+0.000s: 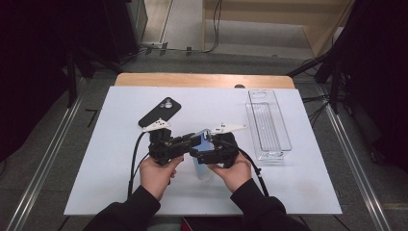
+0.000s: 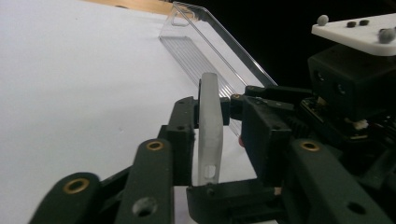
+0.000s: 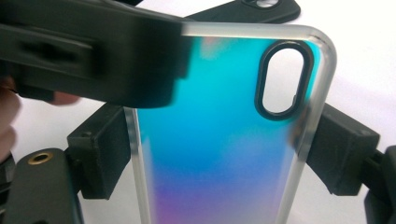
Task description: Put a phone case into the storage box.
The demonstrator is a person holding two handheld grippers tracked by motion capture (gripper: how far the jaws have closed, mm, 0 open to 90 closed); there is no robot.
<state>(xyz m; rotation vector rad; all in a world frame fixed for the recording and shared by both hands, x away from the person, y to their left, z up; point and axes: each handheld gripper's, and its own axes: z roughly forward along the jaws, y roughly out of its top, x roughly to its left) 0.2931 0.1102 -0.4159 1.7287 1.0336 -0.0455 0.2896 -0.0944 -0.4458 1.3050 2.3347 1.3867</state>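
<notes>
Iridescent phone case (image 3: 219,154) pinched edge-to-edge by right gripper (image 1: 208,150), flanked thinly by slightly parted left gripper (image 1: 185,143) above table (image 1: 110,144).

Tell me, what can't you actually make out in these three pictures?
- High view: the phone case is mostly hidden behind the left gripper and right gripper.
- Right gripper view: the case's lower end is cut off by the bottom edge, and a blurred black jaw covers its upper left corner.
- Left gripper view: the clear tray is partly hidden behind the case's edge.
- High view: the black phone is too small for detail.
</notes>
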